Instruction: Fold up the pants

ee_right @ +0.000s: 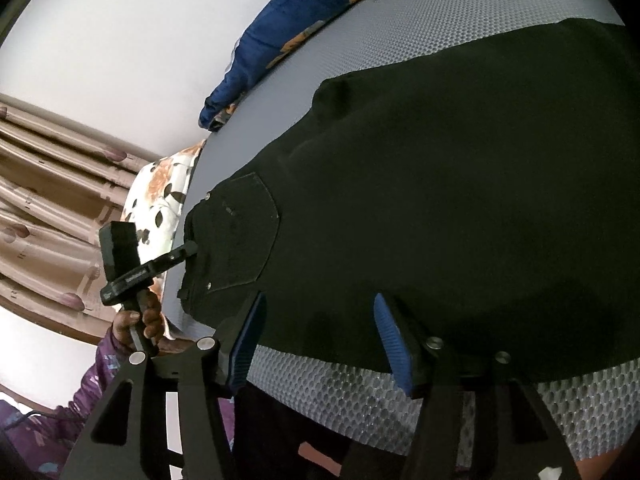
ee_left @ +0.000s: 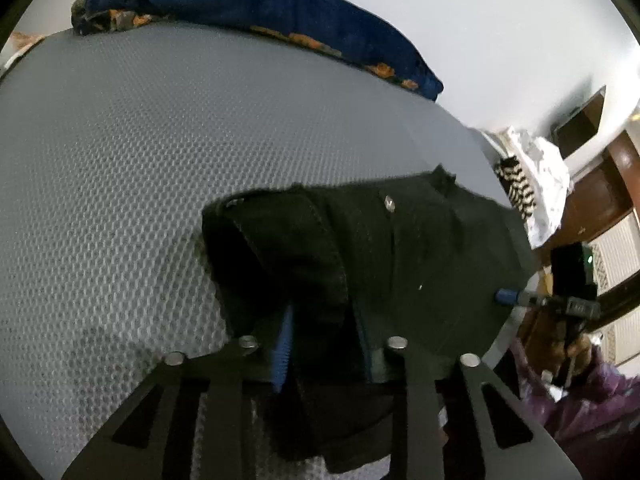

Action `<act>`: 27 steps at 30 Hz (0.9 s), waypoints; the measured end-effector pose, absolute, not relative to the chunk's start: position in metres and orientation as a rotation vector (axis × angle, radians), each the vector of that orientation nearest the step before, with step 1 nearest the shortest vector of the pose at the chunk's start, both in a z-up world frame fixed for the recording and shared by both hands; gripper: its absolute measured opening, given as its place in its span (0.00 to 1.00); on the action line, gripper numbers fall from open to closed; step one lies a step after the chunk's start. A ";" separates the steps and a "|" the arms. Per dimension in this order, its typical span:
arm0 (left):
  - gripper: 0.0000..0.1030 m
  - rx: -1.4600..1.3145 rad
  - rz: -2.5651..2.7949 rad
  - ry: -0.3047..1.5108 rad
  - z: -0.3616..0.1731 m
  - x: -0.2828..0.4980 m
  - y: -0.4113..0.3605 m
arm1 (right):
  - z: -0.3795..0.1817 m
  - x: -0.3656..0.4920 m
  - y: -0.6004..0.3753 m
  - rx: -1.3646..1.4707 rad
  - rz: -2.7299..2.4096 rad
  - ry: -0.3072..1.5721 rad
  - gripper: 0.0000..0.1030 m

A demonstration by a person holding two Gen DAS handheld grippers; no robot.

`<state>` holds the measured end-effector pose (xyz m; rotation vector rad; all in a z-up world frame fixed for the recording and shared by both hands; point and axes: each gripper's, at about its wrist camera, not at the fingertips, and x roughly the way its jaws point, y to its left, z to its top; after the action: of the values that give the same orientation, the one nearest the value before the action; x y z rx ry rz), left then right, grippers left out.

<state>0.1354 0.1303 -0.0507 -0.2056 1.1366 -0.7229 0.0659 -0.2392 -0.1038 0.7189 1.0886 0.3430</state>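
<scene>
Black pants (ee_left: 400, 248) lie on a bed covered with a grey honeycomb-textured mattress pad (ee_left: 120, 184), near its front edge, with the waistband, a metal button (ee_left: 389, 203) and a stitched back pocket (ee_right: 240, 232) all showing. In the left wrist view the left hand-held gripper (ee_left: 324, 344) has its blue ribbed pads drawn close together on a raised fold of the black fabric, so it is clamped on the pants; the cloth bunches up between the fingers and hides most of one pad. In the right wrist view the right hand-held gripper (ee_right: 320, 344) sits at the near edge of the pants with its blue pads standing apart, the hem of the cloth lying between them but not pressed by either pad. The person's hand (ee_right: 140, 320), in a purple patterned sleeve (ee_right: 100, 376), grips the left tool's handle. A blue blanket with orange flowers (ee_left: 256, 4) lies along the far edge of the bed, against a white wall.
</scene>
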 end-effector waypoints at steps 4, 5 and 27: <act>0.17 -0.249 -0.726 1.036 -0.020 0.148 0.135 | -0.107 0.065 -0.240 0.715 0.355 1.087 0.52; 0.17 -0.232 -0.712 1.019 -0.017 0.153 0.132 | -0.108 0.065 -0.240 0.713 0.358 1.084 0.52; 0.74 -0.041 -0.390 0.947 -0.016 0.121 0.158 | -0.070 0.062 -0.263 0.739 0.481 0.912 0.61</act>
<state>0.1207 0.1578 -0.0161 -0.0412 0.9468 -0.3902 0.0622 -0.2633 -0.0699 0.7389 0.9121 0.4813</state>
